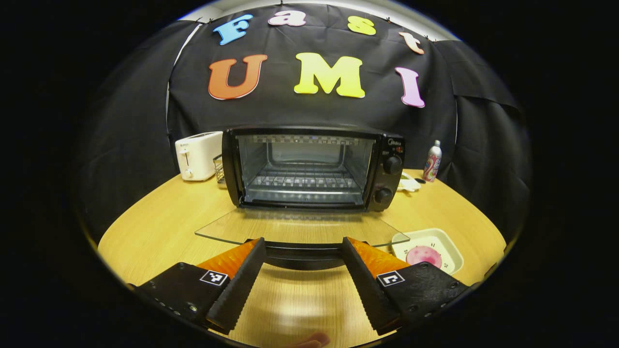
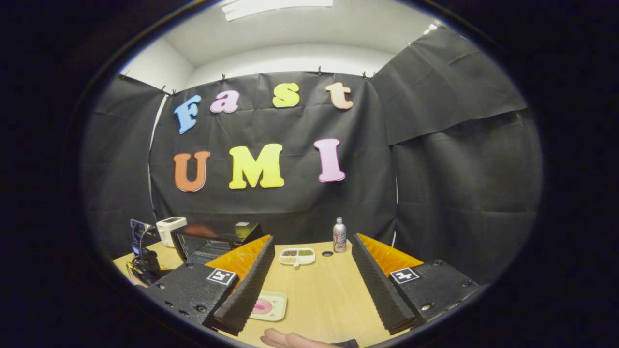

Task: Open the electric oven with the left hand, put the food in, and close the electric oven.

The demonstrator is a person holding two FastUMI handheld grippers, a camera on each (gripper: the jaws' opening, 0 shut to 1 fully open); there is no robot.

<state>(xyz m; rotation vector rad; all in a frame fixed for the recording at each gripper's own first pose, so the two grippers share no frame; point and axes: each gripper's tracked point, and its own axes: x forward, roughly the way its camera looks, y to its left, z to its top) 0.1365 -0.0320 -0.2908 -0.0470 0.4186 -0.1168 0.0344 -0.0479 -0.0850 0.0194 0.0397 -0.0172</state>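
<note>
**Oven open on the wooden table**

Oven sits mid-table on pale wood, its glass door folded down flat and the wire rack bare inside. Black cloth walls the booth. A white toaster stands to its left, a can to its right. The pink food lies on a cream tray near the door's corner. Left gripper is spread wide, its ribbed fingers flanking the door handle without touching. Right gripper gapes, holding nothing.

The left gripper view faces the open oven head-on from close, low over the counter. The right gripper view looks from farther back; both share the oven, the plate and the can.
</note>
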